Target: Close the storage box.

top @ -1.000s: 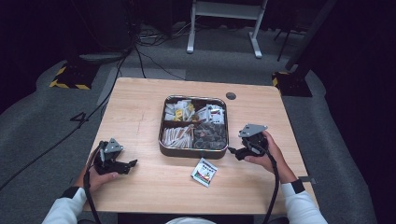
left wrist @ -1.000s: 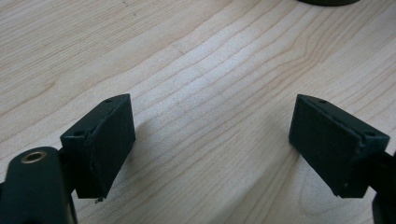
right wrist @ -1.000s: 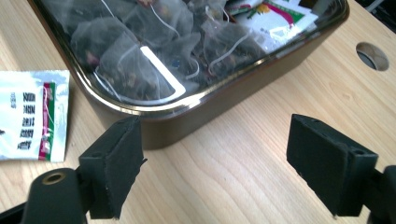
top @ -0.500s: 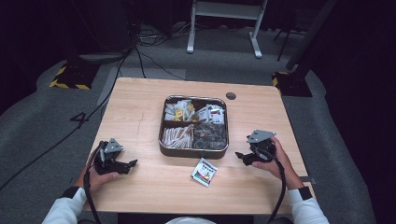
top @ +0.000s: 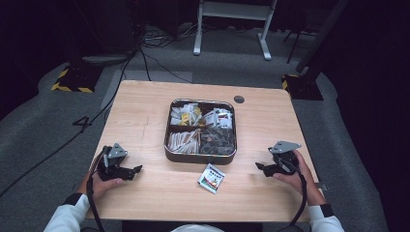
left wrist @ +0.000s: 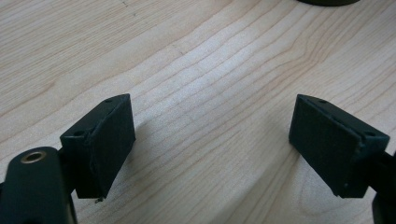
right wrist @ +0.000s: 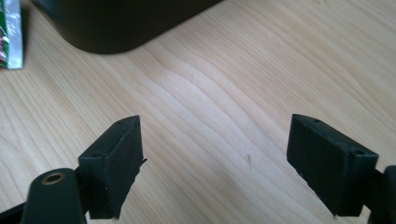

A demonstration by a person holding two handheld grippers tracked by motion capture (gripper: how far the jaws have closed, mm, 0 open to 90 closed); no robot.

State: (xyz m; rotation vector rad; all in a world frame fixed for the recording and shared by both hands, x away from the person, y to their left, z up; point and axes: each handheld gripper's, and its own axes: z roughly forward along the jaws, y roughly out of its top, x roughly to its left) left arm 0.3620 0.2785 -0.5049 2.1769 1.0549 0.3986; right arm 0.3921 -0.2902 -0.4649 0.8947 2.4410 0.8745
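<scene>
High view: packet [top: 211, 177] between grippers

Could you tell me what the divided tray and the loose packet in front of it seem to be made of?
The divided tray looks like metal: a thin, shiny rim and dark smooth walls. The packet seems to be glossy printed foil or plastic film, with a silvery edge in the right gripper view.

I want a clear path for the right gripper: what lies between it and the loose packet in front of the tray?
Bare wood only. In the high view, nothing sits on the table between the right gripper and the packet; the tray stands farther back.
</scene>
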